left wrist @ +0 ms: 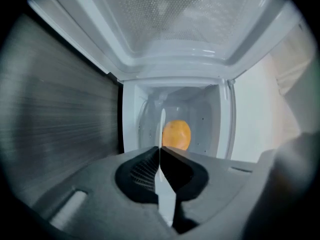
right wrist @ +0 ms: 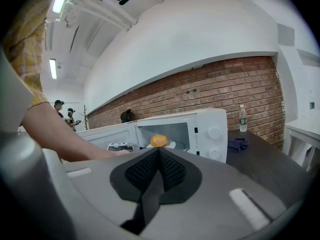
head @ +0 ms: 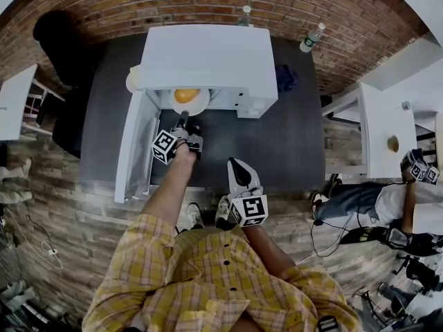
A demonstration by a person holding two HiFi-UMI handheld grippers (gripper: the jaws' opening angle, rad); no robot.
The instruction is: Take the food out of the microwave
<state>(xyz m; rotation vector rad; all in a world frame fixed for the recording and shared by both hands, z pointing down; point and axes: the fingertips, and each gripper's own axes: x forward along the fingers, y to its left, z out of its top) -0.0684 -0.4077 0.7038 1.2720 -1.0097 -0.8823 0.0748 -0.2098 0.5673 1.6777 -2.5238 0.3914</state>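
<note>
Left gripper [head: 183, 122] fingers [left wrist: 141, 170] clamped on the plate [head: 201, 106] rim at the microwave [head: 208, 54] mouth — orange food [head: 185, 95] aboard, door [head: 135, 144] swung wide. Right gripper [head: 235, 163] fingers [right wrist: 172, 171] together, empty, over dark tabletop [head: 291, 144] — only the right gripper view shows the knobs [right wrist: 214, 133].

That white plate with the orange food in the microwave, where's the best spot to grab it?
Grip the plate by its thin near rim, coming straight in through the open front of the microwave. The walls close off every other side, and the orange food fills the middle, so that rim is the only free edge. The left claw is pinched on exactly that rim.
</note>
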